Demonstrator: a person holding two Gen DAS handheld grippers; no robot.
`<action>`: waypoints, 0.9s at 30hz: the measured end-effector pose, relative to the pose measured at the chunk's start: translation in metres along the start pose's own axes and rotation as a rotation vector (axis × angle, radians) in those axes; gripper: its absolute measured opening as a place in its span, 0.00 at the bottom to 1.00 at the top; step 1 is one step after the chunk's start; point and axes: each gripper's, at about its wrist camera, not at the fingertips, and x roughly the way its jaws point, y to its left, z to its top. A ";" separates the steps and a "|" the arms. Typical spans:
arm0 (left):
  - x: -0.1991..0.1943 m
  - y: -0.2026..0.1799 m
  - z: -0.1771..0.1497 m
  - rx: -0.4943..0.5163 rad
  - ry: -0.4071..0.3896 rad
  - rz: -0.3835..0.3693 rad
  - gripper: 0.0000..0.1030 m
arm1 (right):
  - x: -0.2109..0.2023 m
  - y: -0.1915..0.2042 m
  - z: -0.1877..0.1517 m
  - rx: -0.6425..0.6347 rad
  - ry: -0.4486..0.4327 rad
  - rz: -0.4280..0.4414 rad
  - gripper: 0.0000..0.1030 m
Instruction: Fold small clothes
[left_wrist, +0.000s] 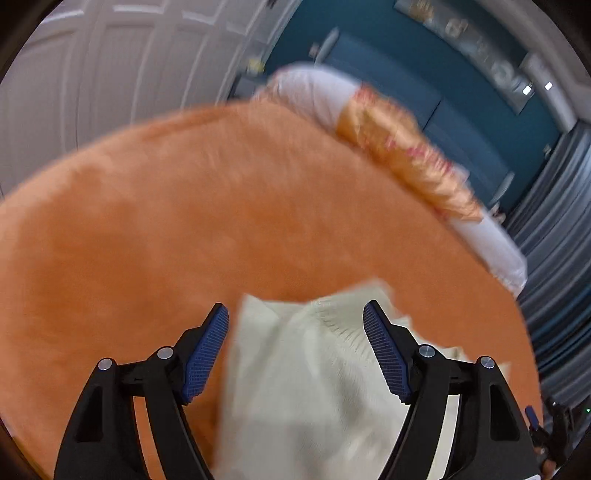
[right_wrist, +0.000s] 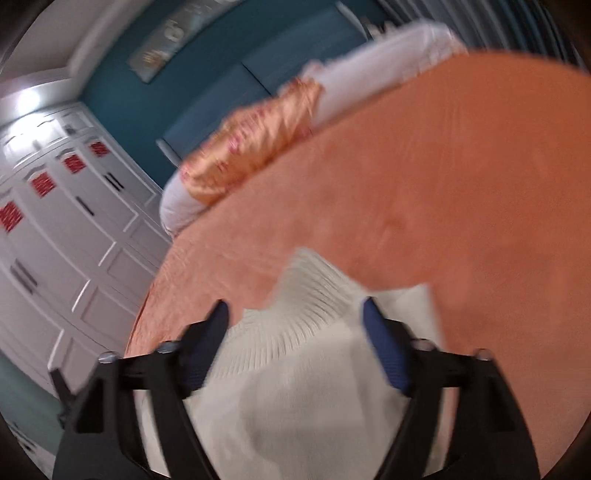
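Left wrist view first: the left gripper (left_wrist: 295, 325) has its 2 blue-padded fingers (left_wrist: 207, 354) spread wide, and the cream knitted garment (left_wrist: 314, 387) lies flat below and between them on the orange bedspread (left_wrist: 184, 221). Neither pad presses on the cloth; the left pad sits just beside the garment's left edge, over the orange cover, while the right pad stands over the knit. A folded corner of the garment shows just past the left fingertip, with a ribbed band running toward the right pad. Nothing is gripped here.

Over to the right wrist view, blurred: the right gripper (right_wrist: 295, 325) is wide open too, and the garment (right_wrist: 295, 387) fills the gap between its fingers (right_wrist: 384, 354). A ribbed end (right_wrist: 314, 291), collar or cuff I cannot tell, juts out beyond the fingertips onto the bedspread (right_wrist: 443, 184). The pads flank the cloth without clamping it, though the blur hides whether either one brushes the fabric.

Far behind, an orange patterned pillow (left_wrist: 406, 162) and a white pillow (left_wrist: 314, 92) lie at the head of the bed, well apart from the garment, against a teal wall (left_wrist: 406, 66). White cabinet doors (right_wrist: 66, 229) stand to the left in the right wrist view.
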 end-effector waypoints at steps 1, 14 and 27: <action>-0.011 0.010 -0.001 -0.009 0.034 0.007 0.71 | -0.009 -0.006 -0.003 0.004 0.019 -0.024 0.73; -0.003 0.024 -0.081 -0.030 0.346 0.001 0.69 | -0.025 -0.031 -0.082 0.086 0.237 -0.179 0.57; -0.068 0.022 -0.077 0.155 0.411 0.045 0.13 | -0.098 -0.020 -0.083 0.004 0.274 -0.237 0.09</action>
